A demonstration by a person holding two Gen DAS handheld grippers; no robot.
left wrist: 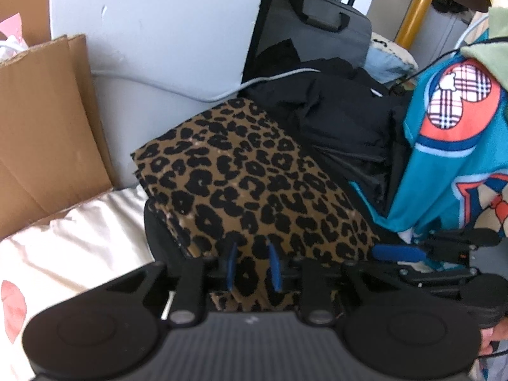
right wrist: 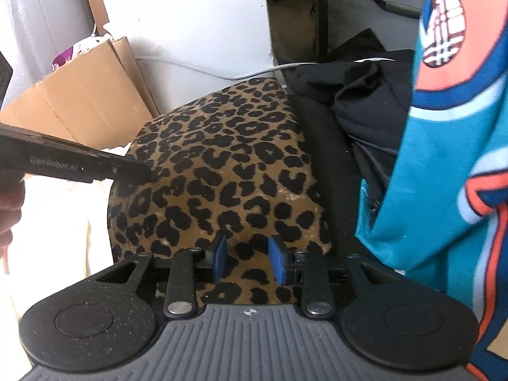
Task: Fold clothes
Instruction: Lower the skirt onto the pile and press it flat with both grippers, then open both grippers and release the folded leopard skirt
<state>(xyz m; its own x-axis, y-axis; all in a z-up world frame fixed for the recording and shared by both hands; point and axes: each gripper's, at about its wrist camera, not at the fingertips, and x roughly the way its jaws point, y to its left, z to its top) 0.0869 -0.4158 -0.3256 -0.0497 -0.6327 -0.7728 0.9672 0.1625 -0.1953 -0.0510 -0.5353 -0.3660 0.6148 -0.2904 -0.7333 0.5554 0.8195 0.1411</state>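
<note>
The leopard cloth (left wrist: 247, 171) lies folded flat at frame centre, both grippers (left wrist: 253, 266) (right wrist: 248, 262) over it with fingers apart, while the black clothes (left wrist: 343, 117) and the teal garment (left wrist: 451, 158) at right look unfolded.

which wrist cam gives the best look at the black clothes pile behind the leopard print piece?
Left wrist. The black clothes pile shows nearly whole there, folds visible, beyond the leopard print garment. In the right wrist view the pile is partly cut off by the hanging teal printed garment.
</note>
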